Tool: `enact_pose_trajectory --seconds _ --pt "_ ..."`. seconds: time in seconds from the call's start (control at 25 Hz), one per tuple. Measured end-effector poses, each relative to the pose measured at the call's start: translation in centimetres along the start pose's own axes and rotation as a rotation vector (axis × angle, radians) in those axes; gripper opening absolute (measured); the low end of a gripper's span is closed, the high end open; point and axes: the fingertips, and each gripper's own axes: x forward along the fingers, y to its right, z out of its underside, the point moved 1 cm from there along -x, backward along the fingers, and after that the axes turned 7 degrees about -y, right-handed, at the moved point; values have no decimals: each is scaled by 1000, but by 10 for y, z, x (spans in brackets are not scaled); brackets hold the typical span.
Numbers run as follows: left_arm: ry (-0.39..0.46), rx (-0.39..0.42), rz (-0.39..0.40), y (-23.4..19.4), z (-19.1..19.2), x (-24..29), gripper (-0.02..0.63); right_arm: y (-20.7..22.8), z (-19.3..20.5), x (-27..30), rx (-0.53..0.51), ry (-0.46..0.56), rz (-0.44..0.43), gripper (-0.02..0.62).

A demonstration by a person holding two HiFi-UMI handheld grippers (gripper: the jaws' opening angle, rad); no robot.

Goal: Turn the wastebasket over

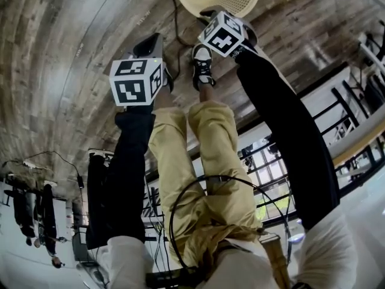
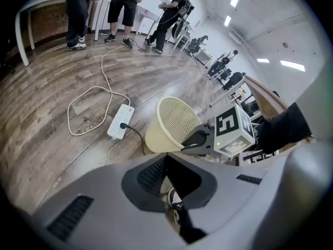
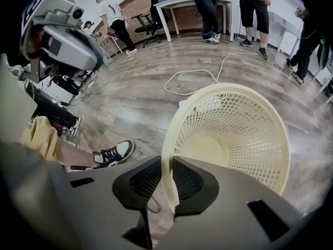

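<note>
The wood-plank floor [image 2: 41, 87] carries a white power strip [image 2: 120, 121], a looped cord [image 2: 69, 114] and the tipped wastebasket [image 2: 174, 124].

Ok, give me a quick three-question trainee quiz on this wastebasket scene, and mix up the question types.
1. True or false: the right gripper has its fingers closed on the rim of the wastebasket.
2. Multiple choice: in the left gripper view, what lies near the wastebasket? A) power strip B) broom C) bottle
3. Fill in the blank: the left gripper, fingers apart, holds ____.
Key: 1 true; 2 A; 3 nothing.
</note>
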Motion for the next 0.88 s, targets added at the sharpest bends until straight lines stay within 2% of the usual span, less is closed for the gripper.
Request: enact_pose_trajectory --seconds 0.12,0.2,0.28,0.36,0.52,0.64,0.76,0.8,0.88 --pt "6 0 -8 -4 -2 2 2 -12 3 15 3 -18 -50 77" --pt "0 0 -10 -4 3 2 2 -25 4 21 42 -10 -126 77" --pt "-7 1 -12 -2 7 0 2 -35 1 19 112 30 -219 78" --pt "-10 6 -15 2 8 -5 2 -34 -6 7 169 86 -247 80" --pt "-1 35 -15 20 1 -25 2 -22 -19 -48 218 194 -184 80" --pt "20 88 -11 38 -18 -50 2 -15 -33 -108 240 297 -127 80" --pt "48 137 -20 59 -36 -97 2 -27 -40 -177 273 346 -100 63" --pt "68 138 -16 67 -44 -116 2 -30 -40 -202 284 347 -77 31" --pt "110 123 15 90 -54 -159 2 -44 -39 -257 317 360 -49 21"
